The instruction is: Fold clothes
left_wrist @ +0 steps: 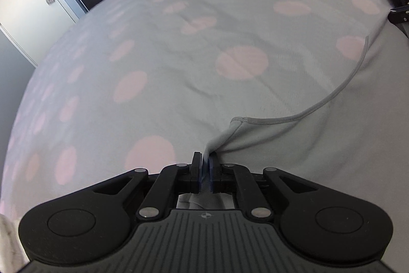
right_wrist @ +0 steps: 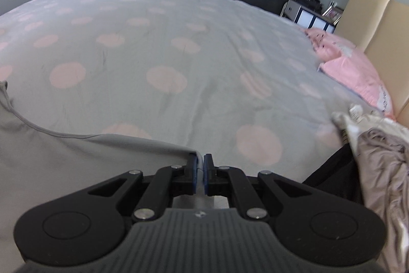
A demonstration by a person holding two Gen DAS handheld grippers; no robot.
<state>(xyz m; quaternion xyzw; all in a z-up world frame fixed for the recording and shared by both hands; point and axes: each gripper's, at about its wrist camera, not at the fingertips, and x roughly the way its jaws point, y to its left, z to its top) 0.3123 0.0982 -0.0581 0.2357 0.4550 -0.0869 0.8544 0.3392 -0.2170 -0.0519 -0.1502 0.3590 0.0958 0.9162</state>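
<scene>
The left gripper (left_wrist: 206, 160) and right gripper (right_wrist: 200, 163) each pinch a corner of the grey shirt (left_wrist: 319, 140), spread on the spotty bed (left_wrist: 179, 55). A thin pinch could slip, dropping the shirt crooked. Only the right view shows the pink pillow (right_wrist: 355, 73) beyond the shirt.

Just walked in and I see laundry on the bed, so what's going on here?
A person is folding clothes with two handheld tongs. The left tongs and the right tongs are each shut on an edge of a grey garment, which is spread over the grey bedspread with pink dots. More clothes are piled to the right, near pink pillows.
</scene>
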